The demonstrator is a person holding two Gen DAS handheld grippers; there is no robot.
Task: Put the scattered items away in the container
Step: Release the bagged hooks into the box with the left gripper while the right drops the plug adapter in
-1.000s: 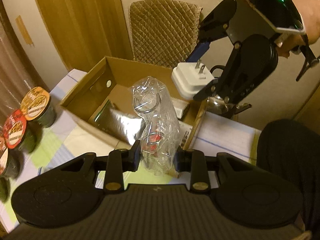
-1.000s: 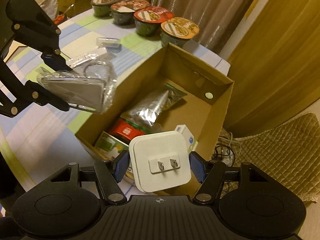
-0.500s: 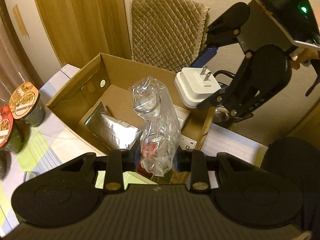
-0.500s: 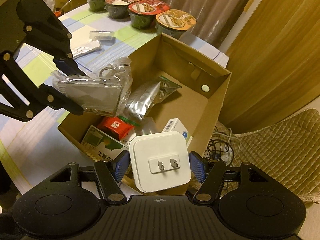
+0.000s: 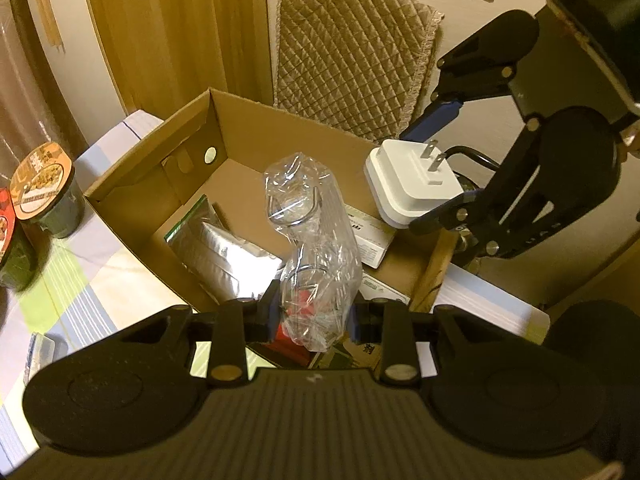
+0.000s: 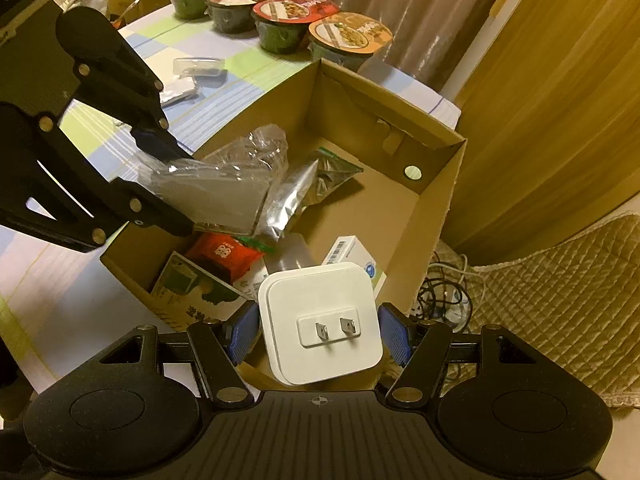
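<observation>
While over cardboard box (image 5: 192,152): both loads held.
Left gripper (image 5: 312,316): pinched clear plastic bag (image 5: 316,240), long axis pointing far.
Right gripper (image 6: 320,332): clamped white plug adapter (image 6: 320,320), prongs facing near, above box's near-right corner.

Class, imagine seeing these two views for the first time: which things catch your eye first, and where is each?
The white plug adapter, prongs toward the camera, sits clamped in the right gripper over the near edge of the cardboard box. Opposite, the left gripper grips a crinkled clear plastic bag above the box. Four lidded noodle bowls line the table beyond.
</observation>
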